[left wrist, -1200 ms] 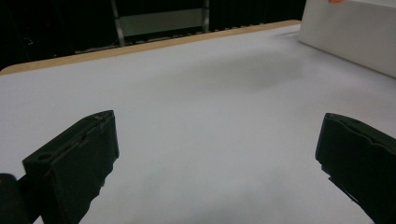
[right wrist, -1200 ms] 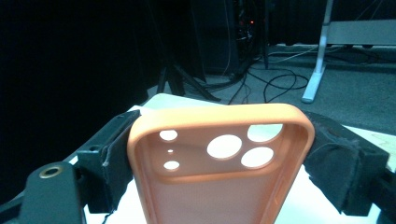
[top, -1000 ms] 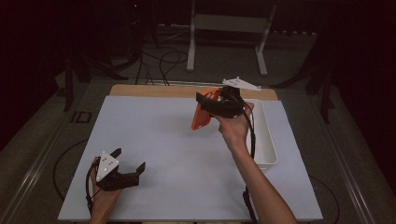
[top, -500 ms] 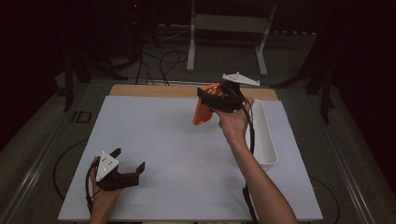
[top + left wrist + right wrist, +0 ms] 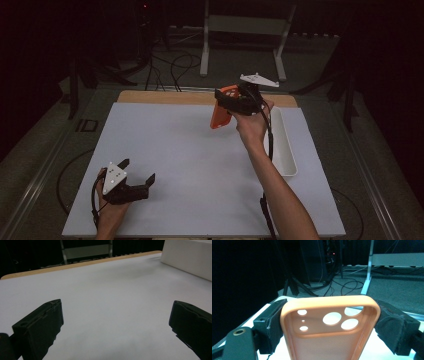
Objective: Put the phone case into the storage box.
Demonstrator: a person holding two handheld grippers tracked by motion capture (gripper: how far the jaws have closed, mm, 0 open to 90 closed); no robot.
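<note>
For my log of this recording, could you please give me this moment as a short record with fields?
held item: orange phone case, camera cutouts showing
right gripper: jaws shut on the case's two sides, raised above the far part of the table
left gripper: jaws wide apart, holding nothing, low at the near left
surface: white table
other item: white tray at the right edge

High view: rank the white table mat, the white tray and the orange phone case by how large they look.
1. White table mat, by far the largest.
2. White tray, long and narrow at the mat's right edge.
3. Orange phone case, smallest, held above the mat in the right gripper, which partly covers it.
</note>
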